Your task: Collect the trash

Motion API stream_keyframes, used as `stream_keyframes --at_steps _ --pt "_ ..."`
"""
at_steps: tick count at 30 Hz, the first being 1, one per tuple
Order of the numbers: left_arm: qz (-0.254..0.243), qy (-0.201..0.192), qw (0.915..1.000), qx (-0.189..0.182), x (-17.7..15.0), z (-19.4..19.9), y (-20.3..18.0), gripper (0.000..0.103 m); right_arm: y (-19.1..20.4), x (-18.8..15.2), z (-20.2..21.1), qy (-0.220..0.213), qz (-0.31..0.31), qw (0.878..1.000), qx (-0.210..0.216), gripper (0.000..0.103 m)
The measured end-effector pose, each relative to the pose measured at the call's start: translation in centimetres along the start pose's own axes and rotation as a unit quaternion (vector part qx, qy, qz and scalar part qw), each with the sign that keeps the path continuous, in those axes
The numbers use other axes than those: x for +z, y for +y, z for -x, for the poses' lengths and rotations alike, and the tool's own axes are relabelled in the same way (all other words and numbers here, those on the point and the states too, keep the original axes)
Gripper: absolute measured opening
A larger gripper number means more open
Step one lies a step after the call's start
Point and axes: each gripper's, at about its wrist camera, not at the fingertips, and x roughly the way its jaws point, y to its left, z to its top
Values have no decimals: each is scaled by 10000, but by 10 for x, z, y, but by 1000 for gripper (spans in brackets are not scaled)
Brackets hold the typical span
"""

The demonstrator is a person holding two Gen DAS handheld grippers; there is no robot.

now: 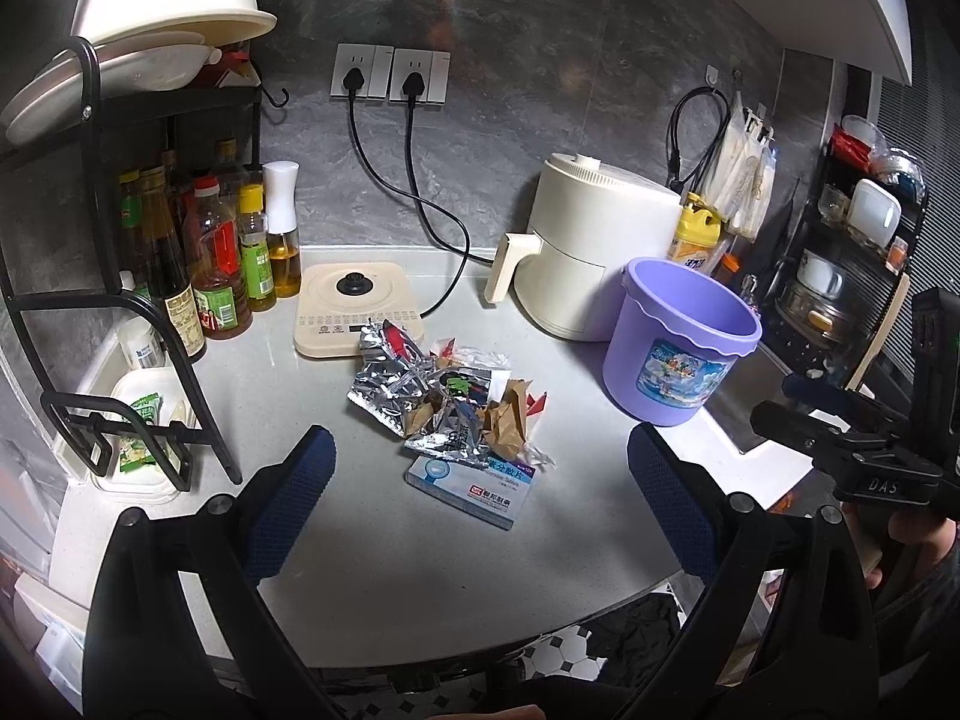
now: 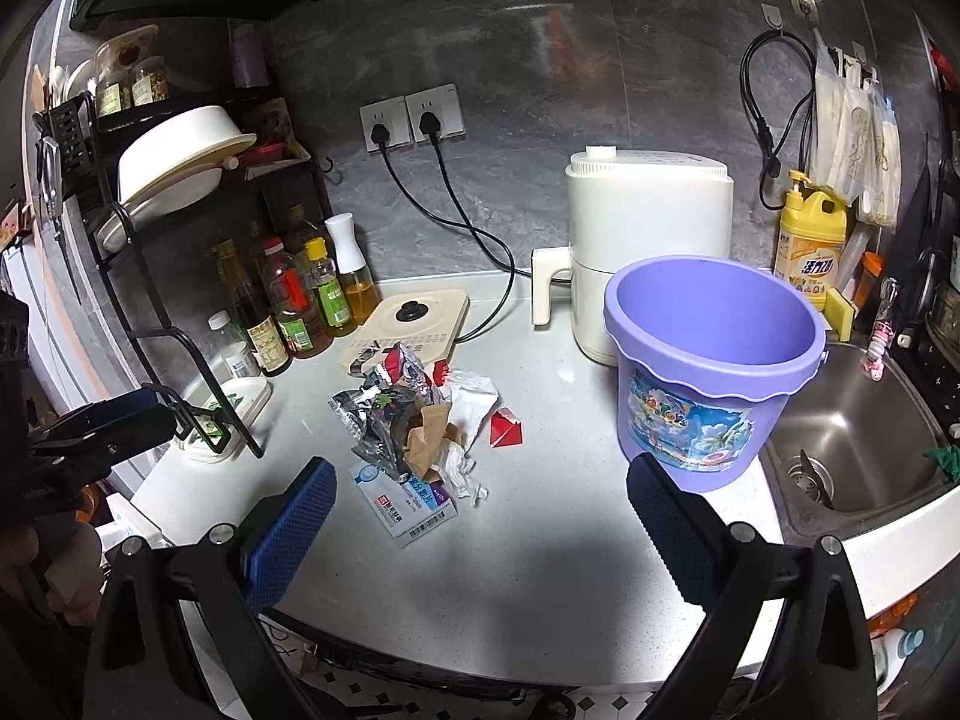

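A pile of trash (image 1: 444, 402) lies mid-counter: silver foil wrappers, brown paper scraps, white tissue, a small red wrapper (image 2: 505, 429) and a flat blue-and-white medicine box (image 1: 471, 487). The same pile (image 2: 414, 420) shows in the right wrist view, with the medicine box (image 2: 408, 504) at its near end. A purple bucket (image 1: 681, 339) stands upright and looks empty, right of the pile; it is large in the right wrist view as the purple bucket (image 2: 714, 360). My left gripper (image 1: 480, 462) hovers open just short of the box. My right gripper (image 2: 480, 492) is open too, between pile and bucket, holding nothing.
A cream induction plate (image 1: 354, 306) and white air fryer (image 1: 591, 252) sit behind the pile with cords to the wall sockets (image 1: 390, 75). Oil and sauce bottles (image 1: 216, 264) stand under a black rack (image 1: 120, 312) at left. A steel sink (image 2: 858, 432) lies right of the bucket.
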Motion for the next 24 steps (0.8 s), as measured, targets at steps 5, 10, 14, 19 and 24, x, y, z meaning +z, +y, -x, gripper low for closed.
stream_keyframes --at_steps 5,10,14,19,24 --pt "8 -16 10000 9 0 1 -1 97 1 -1 1 8 133 9999 -6 95" --pt "21 -9 10000 24 -2 3 -3 97 -1 -1 1 -18 107 9999 -8 95" --pt "28 -13 10000 34 -5 5 -5 97 0 -1 1 -8 126 9999 -14 95" --pt "42 -22 10000 25 -5 4 -4 97 0 -1 3 -52 143 9999 -83 95" --pt "66 -42 10000 23 -8 6 -5 97 -1 -1 6 -82 134 9998 -92 95"
